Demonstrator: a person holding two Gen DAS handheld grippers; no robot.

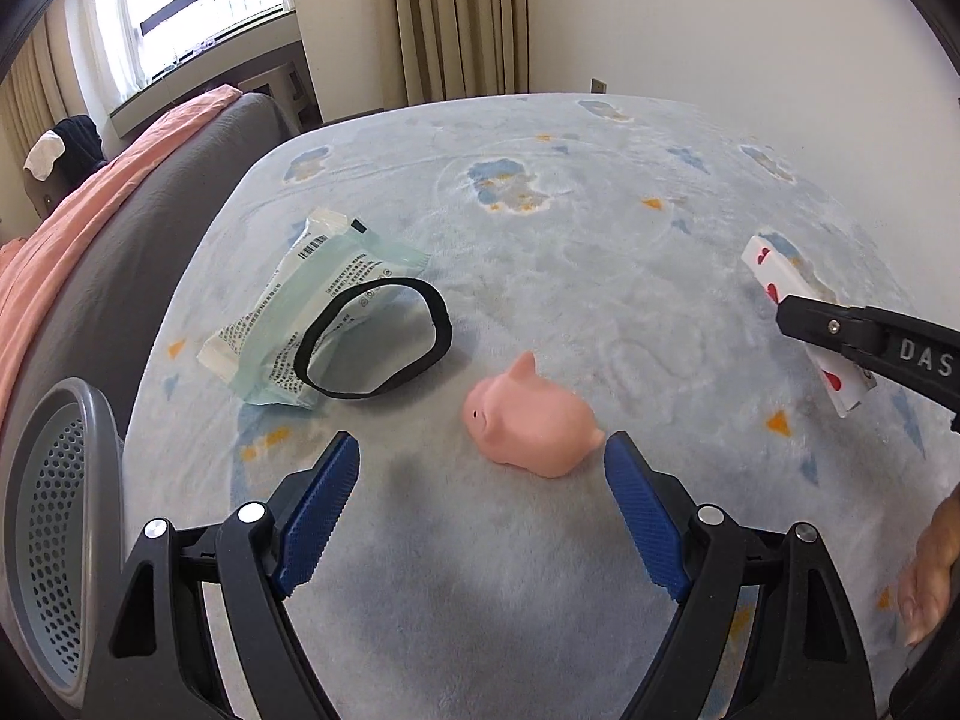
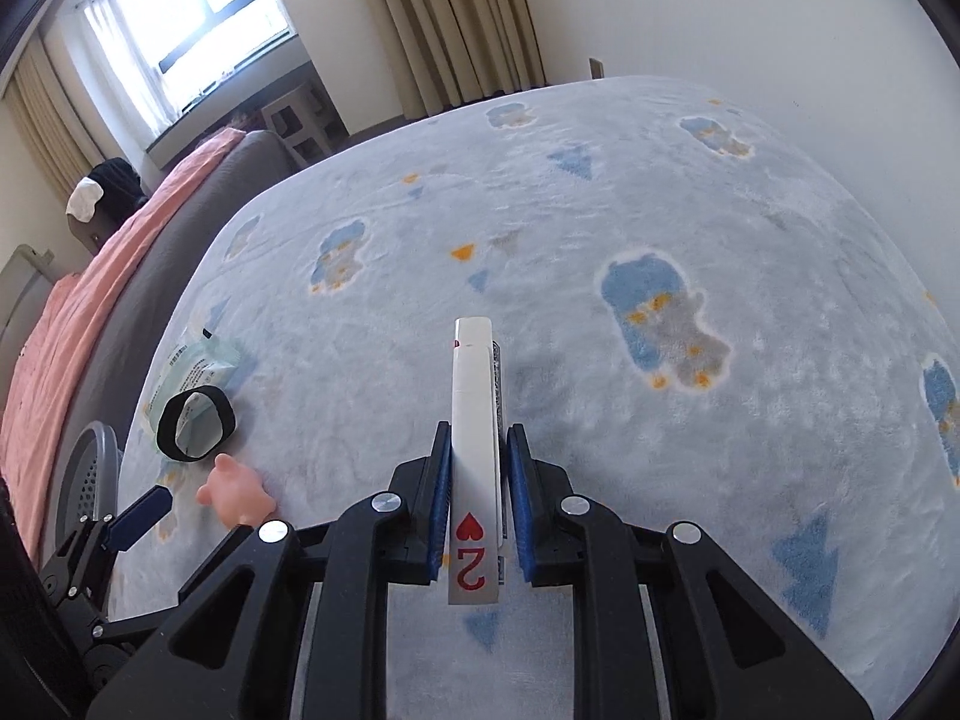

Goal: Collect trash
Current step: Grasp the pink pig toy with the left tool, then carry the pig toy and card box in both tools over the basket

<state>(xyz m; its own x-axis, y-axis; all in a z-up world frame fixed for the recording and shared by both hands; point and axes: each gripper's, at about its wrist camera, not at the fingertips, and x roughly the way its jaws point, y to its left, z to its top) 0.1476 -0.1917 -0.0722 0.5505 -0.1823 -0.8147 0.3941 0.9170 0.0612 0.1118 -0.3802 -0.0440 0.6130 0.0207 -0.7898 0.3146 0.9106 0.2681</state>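
Note:
My right gripper (image 2: 477, 441) is shut on a playing-card box (image 2: 476, 420) marked with a red 2 of hearts, held above the blanket; it also shows in the left wrist view (image 1: 774, 282). My left gripper (image 1: 483, 456) is open and empty, just above the blanket, with a pink toy pig (image 1: 531, 429) lying between and just beyond its fingertips. A pale green plastic wrapper (image 1: 294, 312) lies to the left, with a black elastic band (image 1: 372, 345) resting partly on it. The pig (image 2: 237, 495), wrapper (image 2: 192, 369) and band (image 2: 195, 426) show at the left of the right wrist view.
A grey perforated bin (image 1: 54, 534) stands at the bed's left edge. The light blue patterned blanket (image 1: 600, 228) covers the bed. A pink cover (image 1: 90, 198) lies along the grey side at left. Curtains and a window stand at the back.

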